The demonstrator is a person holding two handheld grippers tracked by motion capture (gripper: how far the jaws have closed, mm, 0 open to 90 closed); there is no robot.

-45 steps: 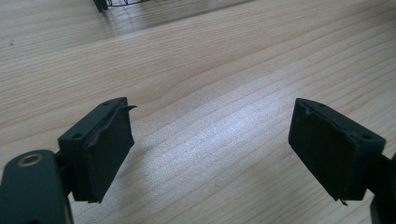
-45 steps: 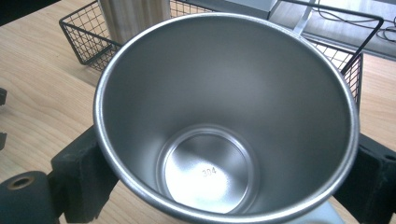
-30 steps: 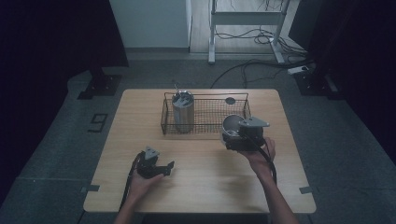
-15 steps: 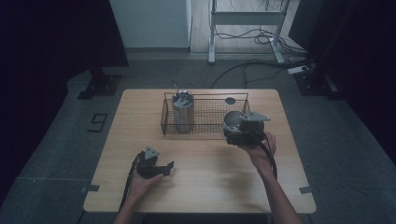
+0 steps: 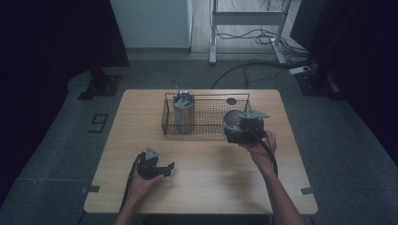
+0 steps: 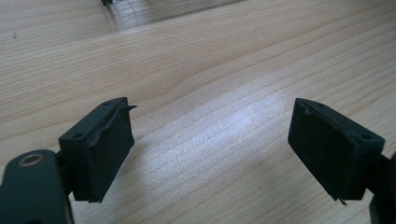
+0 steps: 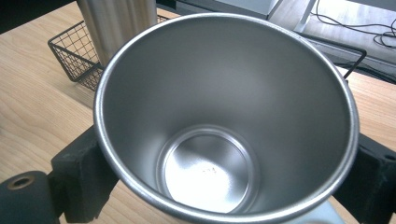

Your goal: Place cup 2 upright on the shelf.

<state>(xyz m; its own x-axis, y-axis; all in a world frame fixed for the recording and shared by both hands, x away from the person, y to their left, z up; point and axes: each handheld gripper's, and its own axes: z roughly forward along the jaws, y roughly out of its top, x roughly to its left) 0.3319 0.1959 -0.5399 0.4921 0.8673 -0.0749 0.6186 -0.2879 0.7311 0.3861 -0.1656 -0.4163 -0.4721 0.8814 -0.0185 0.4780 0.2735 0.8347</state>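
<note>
while the right claw (image 5: 233,125) grips a steel cup (image 7: 224,121) by its outer wall, one jaw on each side just under the rim, the cup sits at the right end of the wire basket (image 5: 206,115), over or just at its front edge; can't tell which from the high view. cup is empty, mouth tilted toward the right gripper view camera. a second, taller metal cylinder (image 5: 183,111) stands upright in the basket's left end, well apart from the held cup.

left claw (image 5: 165,169) rests low over the surface (image 5: 206,187) near the front left, jaws wide, nothing between them.

handling guess: thin polished steel, so light and rigid, won't crush or flex, but the wall is slick and tapers toward the base, so it could slip down or rotate in the pads. the grip high on the wall below the rolled rim looks right; the rim gives a lip to catch on. dents and noise on a hard drop are the main risk, not breakage.
</note>
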